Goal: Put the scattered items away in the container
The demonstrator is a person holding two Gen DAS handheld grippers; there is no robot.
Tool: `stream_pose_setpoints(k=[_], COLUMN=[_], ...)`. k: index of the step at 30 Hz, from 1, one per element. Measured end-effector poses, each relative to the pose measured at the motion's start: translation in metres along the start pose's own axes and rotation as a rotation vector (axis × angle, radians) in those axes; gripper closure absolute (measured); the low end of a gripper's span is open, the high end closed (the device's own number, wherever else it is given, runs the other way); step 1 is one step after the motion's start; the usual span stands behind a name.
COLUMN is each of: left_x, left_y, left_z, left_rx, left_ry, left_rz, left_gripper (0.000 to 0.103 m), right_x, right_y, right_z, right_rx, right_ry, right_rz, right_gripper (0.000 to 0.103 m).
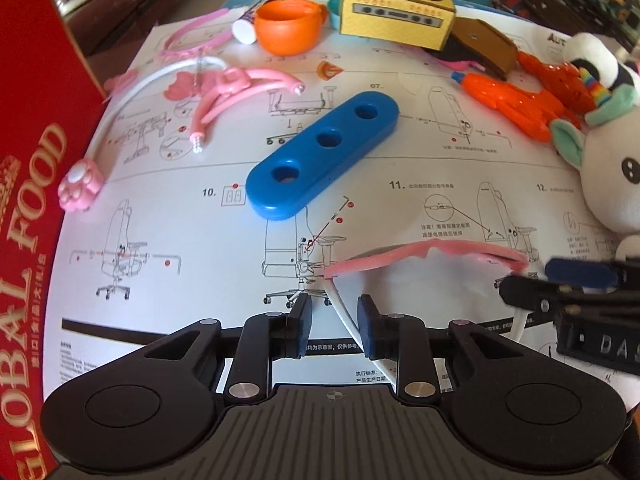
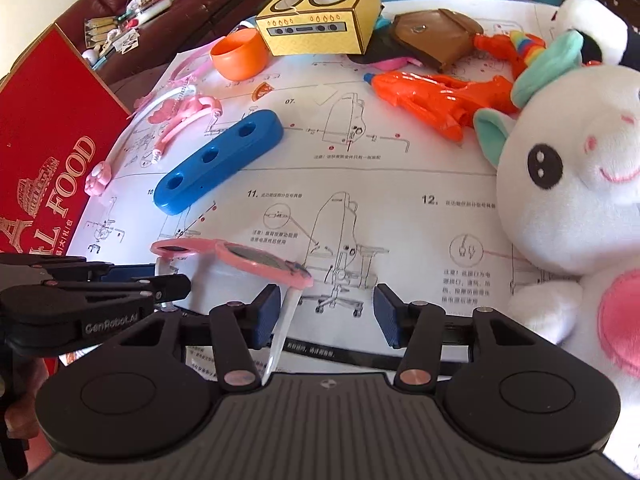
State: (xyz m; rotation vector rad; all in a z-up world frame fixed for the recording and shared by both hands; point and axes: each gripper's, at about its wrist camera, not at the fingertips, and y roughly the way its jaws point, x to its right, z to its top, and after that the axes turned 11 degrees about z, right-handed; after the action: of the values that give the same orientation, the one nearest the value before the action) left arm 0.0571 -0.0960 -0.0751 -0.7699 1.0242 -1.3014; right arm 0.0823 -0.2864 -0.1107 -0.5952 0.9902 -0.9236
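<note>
Basically nothing looks packed yet. The red box (image 2: 44,128), prob. the container, stands at the left edge of the instruction sheet (image 2: 400,168), and its inside isn't visible, so contents can't be told.

Pink glasses (image 2: 236,258) sit near the sheet's near edge, w/ one white temple arm running back between the fingers of each gripper. The left gripper (image 1: 334,326) has its fingers apart, the temple lying by the right pad, not clamped. The right gripper (image 2: 326,312) is wider apart, the other temple just beside its left pad; contact can't be told.

Left to do, as far as visible: the blue three-hole block (image 1: 320,156) mid-sheet, pink headbands (image 1: 224,88) toward the left edge, orange cup (image 1: 286,26) and yellow toy stove (image 1: 396,8) at the far edge, brown pouch (image 2: 436,32), orange water gun (image 2: 436,96), and plush unicorn (image 2: 576,184) on the right edge.

So it's early: glasses seem first in hand, everything else scattered.
</note>
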Motion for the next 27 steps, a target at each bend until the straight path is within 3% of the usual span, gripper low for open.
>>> stream_pose_setpoints(k=[7, 10, 11, 15, 17, 20, 25, 27], left_x=[0.008, 0.007, 0.007, 0.004, 0.003, 0.001, -0.004, -0.003], left_y=[-0.004, -0.005, -0.006, -0.006, -0.005, -0.002, -0.001, -0.002], left_z=[-0.006, -0.01, -0.011, -0.012, -0.011, -0.01, -0.011, -0.012], left_rx=[0.009, 0.014, 0.016, 0.021, 0.02, 0.028, 0.039, 0.047], left_ry=[0.036, 0.061, 0.069, 0.09, 0.103, 0.113, 0.097, 0.105], left_rz=[0.024, 0.011, 0.007, -0.012, 0.011, 0.051, 0.018, 0.005], left_gripper=[0.066, 0.068, 0.075, 0.07, 0.053, 0.037, 0.044, 0.05], right_x=[-0.012, -0.013, -0.011, -0.004, -0.004, -0.004, -0.005, -0.006], right_y=[0.003, 0.005, 0.006, 0.005, 0.005, 0.005, 0.006, 0.007], right_z=[-0.008, -0.004, -0.003, 0.001, 0.0, -0.001, -0.001, 0.0], right_rx=[-0.027, -0.031, -0.025, -0.017, -0.015, -0.008, -0.006, -0.012], right_ry=[-0.056, -0.102, -0.1, -0.095, -0.112, -0.116, -0.121, -0.114], right_rz=[-0.016, -0.038, -0.039, -0.034, -0.035, -0.032, -0.029, -0.005], right_gripper=[0.047, 0.059, 0.063, 0.07, 0.069, 0.068, 0.064, 0.048])
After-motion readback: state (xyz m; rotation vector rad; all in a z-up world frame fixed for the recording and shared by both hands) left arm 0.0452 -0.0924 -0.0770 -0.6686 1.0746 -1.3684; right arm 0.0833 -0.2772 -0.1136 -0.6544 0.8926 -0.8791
